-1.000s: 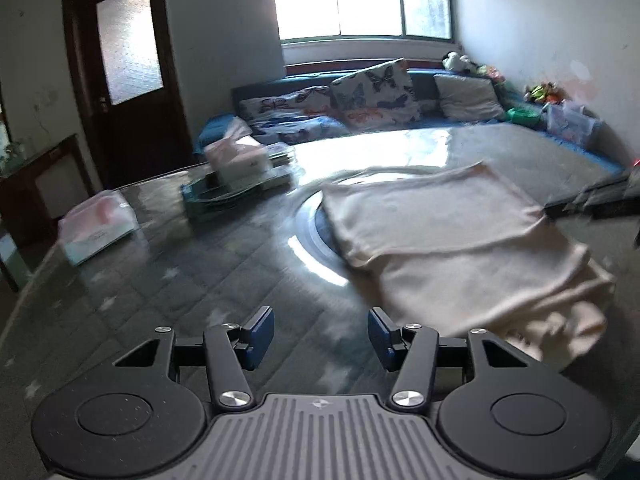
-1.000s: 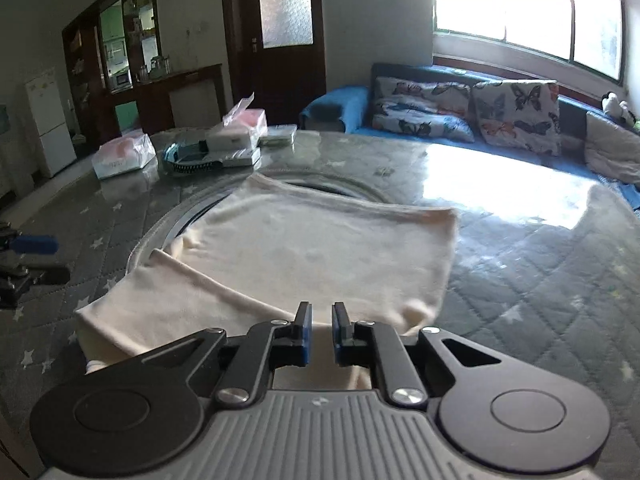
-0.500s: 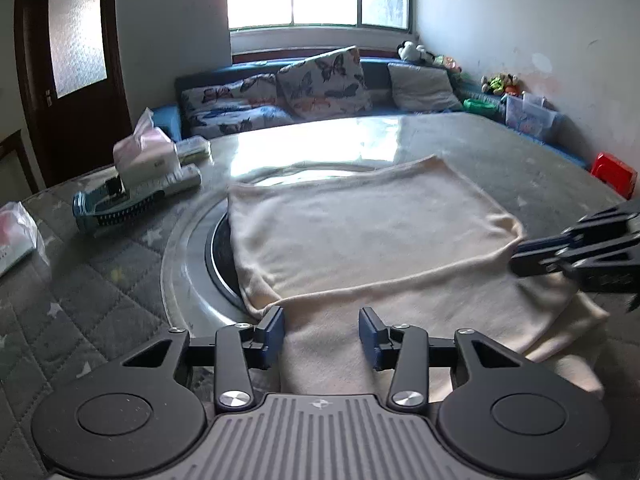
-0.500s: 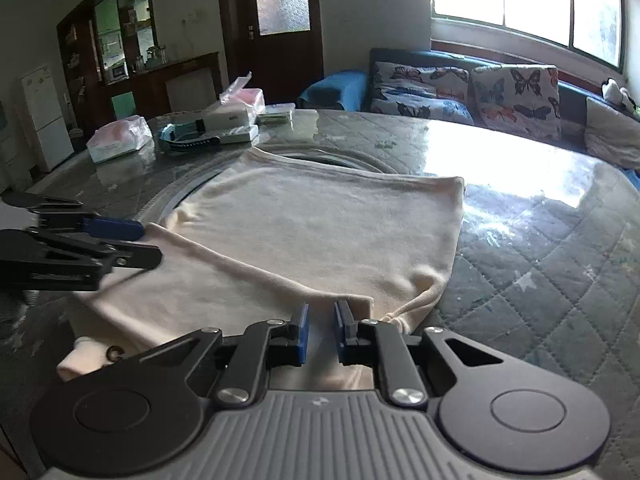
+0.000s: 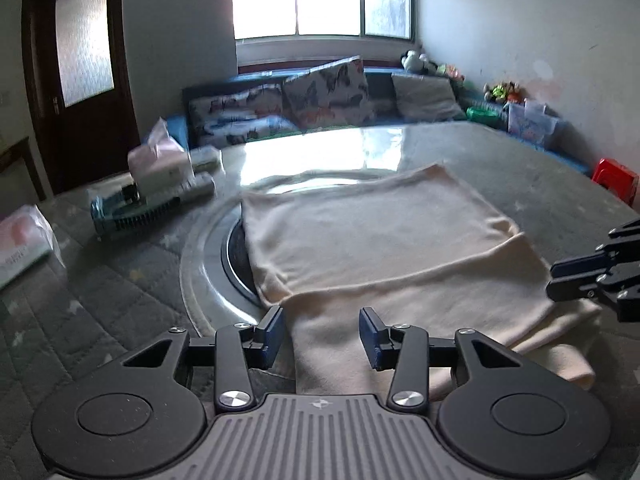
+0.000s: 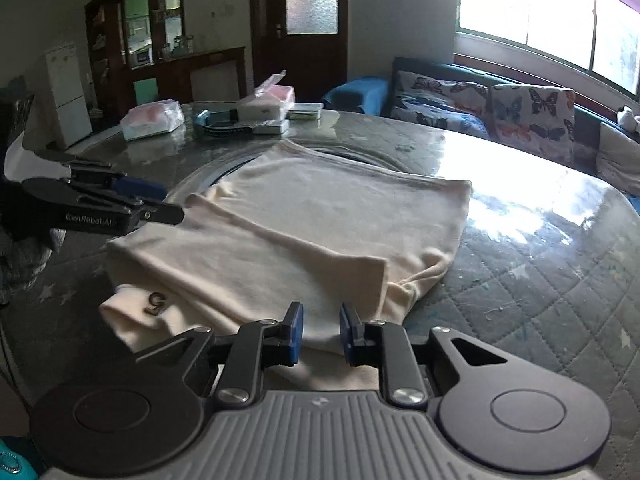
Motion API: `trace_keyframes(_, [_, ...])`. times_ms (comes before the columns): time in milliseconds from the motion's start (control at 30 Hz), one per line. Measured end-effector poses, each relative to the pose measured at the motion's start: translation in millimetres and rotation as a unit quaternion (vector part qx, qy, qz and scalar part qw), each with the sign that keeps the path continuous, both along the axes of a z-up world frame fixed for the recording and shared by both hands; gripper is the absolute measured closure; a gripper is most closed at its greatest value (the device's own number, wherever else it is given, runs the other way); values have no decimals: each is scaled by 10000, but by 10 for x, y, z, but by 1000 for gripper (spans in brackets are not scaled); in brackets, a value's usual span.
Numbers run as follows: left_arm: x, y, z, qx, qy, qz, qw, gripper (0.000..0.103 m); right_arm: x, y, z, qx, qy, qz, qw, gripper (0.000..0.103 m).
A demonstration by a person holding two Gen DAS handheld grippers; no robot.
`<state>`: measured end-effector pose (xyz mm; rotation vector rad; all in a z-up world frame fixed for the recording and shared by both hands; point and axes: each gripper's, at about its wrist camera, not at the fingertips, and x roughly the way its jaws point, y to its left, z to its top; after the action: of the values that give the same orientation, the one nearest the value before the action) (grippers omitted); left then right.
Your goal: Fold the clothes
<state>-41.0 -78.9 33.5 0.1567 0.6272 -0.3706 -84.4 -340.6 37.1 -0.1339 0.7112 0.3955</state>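
A cream garment (image 6: 320,236) lies folded in layers on a grey quilted table (image 6: 540,292), partly over a round metal ring (image 5: 200,264) set in the tabletop. The left gripper (image 5: 322,330) hovers at the cloth's near edge, its blue-padded jaws spread wide with nothing between them. The right gripper (image 6: 320,330) sits at the opposite edge, jaws parted and empty. Tissue packs (image 6: 152,118) rest farther back on the table.

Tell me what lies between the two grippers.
Only the folded cream garment spans from the left gripper to the right gripper, as the right wrist view shows; both stand open over its near edge.
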Motion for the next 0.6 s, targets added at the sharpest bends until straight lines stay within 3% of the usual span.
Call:
trace_keyframes(167, [-117, 1, -114, 301, 61, -29, 9995, 58, -71, -7, -64, -43, 18, -14, 10000, 82])
trace_keyframes(433, [-252, 42, -130, 433, 8, -32, 9991, 58, -128, -52, -7, -81, -11, -27, 10000, 81])
trace_keyframes(600, [-427, 42, -45, 641, -171, -357, 9972, 58, -164, -70, -2, -99, -8, -41, 9999, 81])
